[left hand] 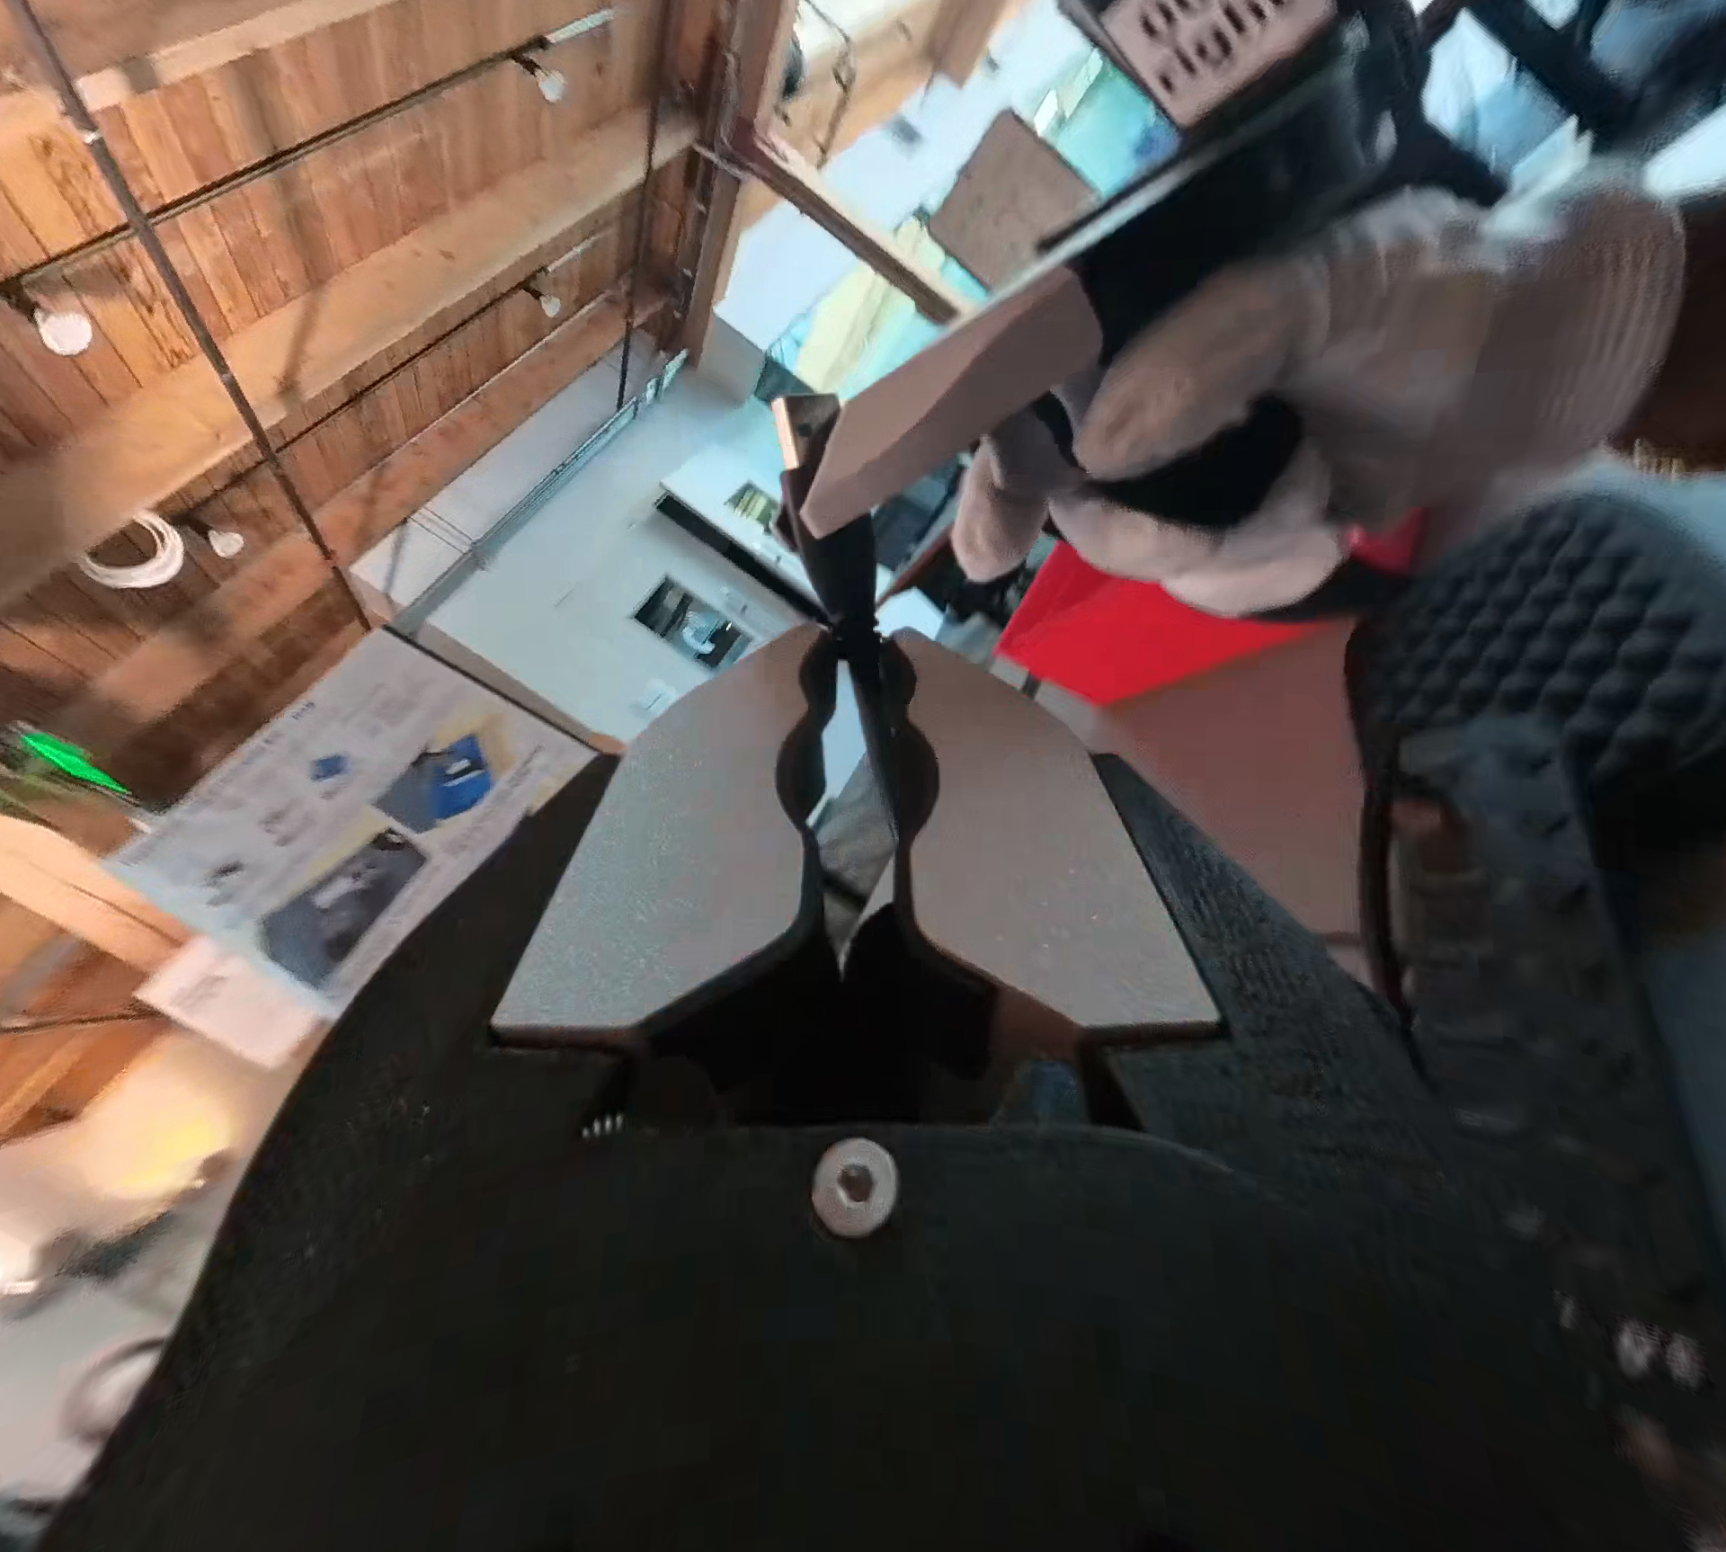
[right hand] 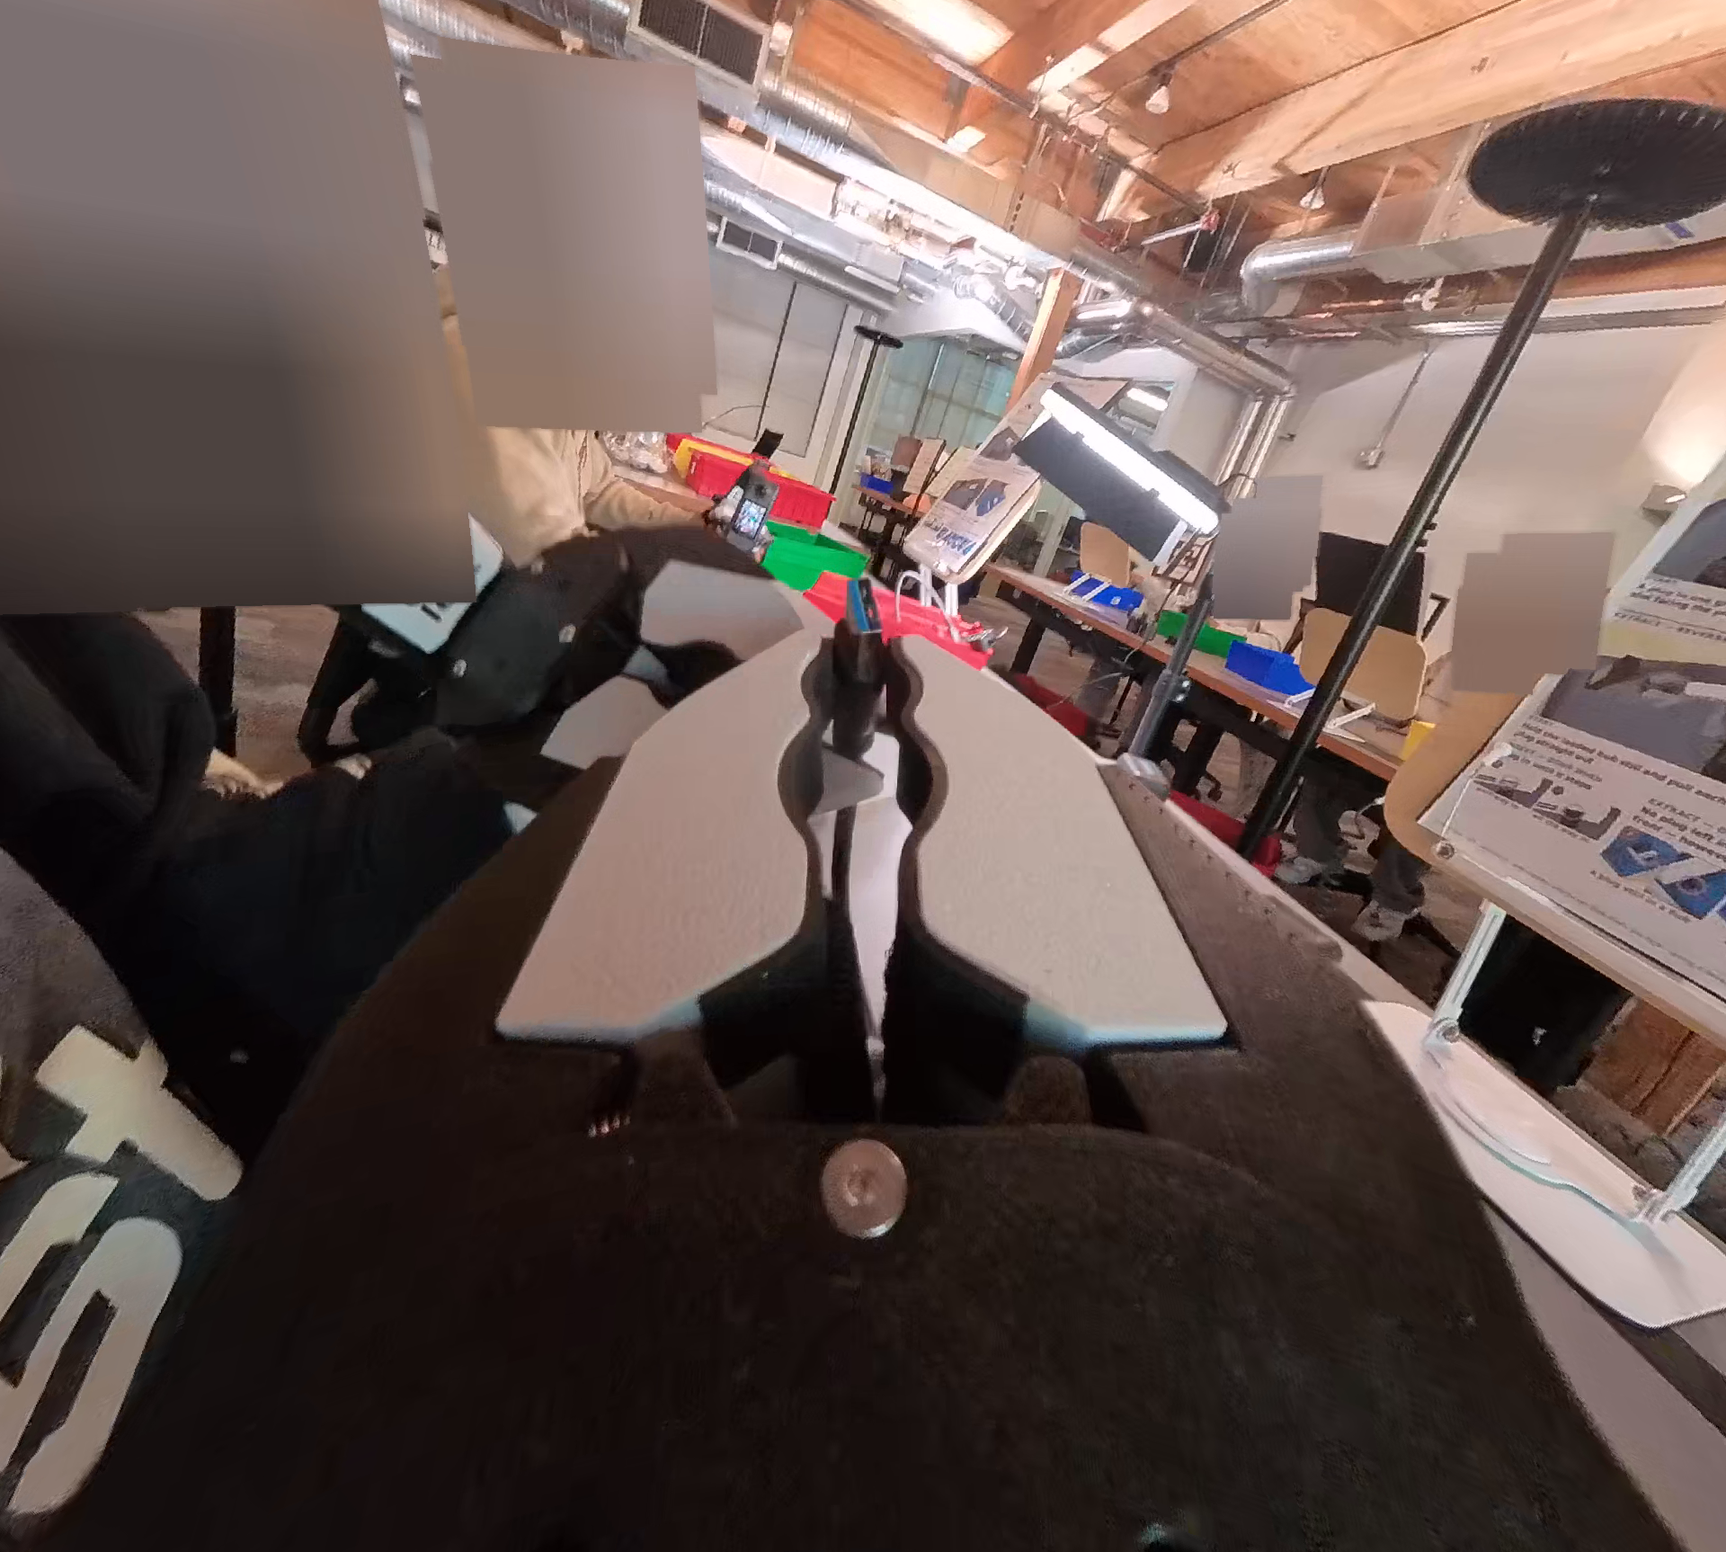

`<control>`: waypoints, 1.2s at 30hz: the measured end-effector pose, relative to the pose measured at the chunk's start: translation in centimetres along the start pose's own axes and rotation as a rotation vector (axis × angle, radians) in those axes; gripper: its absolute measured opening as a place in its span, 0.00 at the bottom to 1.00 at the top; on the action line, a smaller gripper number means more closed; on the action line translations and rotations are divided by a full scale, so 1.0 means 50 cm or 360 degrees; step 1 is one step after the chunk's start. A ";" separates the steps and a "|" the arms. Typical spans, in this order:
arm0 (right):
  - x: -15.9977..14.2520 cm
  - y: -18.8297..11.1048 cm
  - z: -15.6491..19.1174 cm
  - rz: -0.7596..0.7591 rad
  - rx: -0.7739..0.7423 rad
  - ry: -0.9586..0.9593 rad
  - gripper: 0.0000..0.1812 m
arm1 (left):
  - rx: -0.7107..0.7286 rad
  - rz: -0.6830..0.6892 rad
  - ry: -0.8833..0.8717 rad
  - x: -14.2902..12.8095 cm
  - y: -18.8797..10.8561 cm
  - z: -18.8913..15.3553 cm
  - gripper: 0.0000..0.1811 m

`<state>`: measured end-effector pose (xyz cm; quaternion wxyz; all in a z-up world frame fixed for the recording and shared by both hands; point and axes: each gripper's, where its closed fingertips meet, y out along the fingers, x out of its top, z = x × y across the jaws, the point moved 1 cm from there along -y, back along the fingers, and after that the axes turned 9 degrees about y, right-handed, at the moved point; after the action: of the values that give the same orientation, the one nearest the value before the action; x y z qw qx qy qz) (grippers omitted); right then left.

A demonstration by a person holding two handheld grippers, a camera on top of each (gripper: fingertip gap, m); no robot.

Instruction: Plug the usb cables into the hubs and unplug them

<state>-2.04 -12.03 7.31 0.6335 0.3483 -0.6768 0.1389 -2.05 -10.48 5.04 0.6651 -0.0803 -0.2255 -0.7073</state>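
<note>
The right hand-held gripper is closed on a black USB plug. The plug's body sits pinched in the notch near the fingertips, and its blue-tipped metal end sticks out forward past them. Its long axis runs along the fingers, pointing straight ahead and tilted upward toward the room rather than down at the bench. A thin cable trails back between the fingers toward the wrist.

The left hand-held gripper is also closed, clamped on something thin and black that rises out of its fingertips. This could be a cable or the narrow edge of a hub; the blur makes it impossible to tell which. In that view the other gripper comes in from the upper right, held by a gloved hand, with its tips just above and very near the left one's tips. A small dark piece with a shiny edge shows at those tips.

The two held pieces seem to be nearly tip to tip, raised in the air between the hands, away from any bench. No port opening is visible, so the alignment cannot be confirmed. The coming move likely turns on bringing the plug's axis in line with whatever the left side holds, then pushing or pulling along that line.
</note>
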 end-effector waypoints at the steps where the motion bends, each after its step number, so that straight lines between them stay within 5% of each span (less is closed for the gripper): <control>1: -0.007 0.002 0.002 0.0054 0.0019 -0.0002 0.05 | -0.0050 0.0060 0.0111 -0.005 -0.006 -0.001 0.05; 6: -0.056 -0.001 0.005 0.0429 0.0068 -0.0069 0.12 | -0.0271 0.0255 0.0442 -0.031 -0.037 -0.011 0.04; 13: -0.078 -0.001 0.021 0.0600 0.0047 -0.0288 0.05 | -0.0404 0.0311 0.0569 -0.036 -0.040 -0.038 0.04; 18: -0.067 -0.003 0.012 0.0570 -0.0024 -0.0354 0.05 | -0.0285 0.0305 0.0557 -0.033 -0.029 -0.026 0.05; 24: -0.026 -0.011 -0.038 0.0348 -0.0277 -0.0435 0.05 | 0.0050 0.0032 0.0199 0.013 -0.024 0.023 0.08; 27: 0.004 -0.020 -0.057 0.0143 -0.0369 -0.0405 0.05 | -0.0268 -0.0323 -0.0215 0.063 -0.015 -0.032 0.07; 30: 0.040 -0.028 -0.036 -0.0092 -0.0281 -0.0306 0.05 | -0.0752 -0.0427 -0.0569 0.066 0.003 -0.119 0.12; 36: 0.081 -0.030 0.058 -0.0290 0.0283 0.0200 0.05 | -0.0235 -0.0778 -0.0814 0.061 0.021 -0.061 0.21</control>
<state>-3.07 -16.13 10.32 0.6512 0.4537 -0.5864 0.1618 -0.78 -14.54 3.81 0.3908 -0.2462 -0.3455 -0.8169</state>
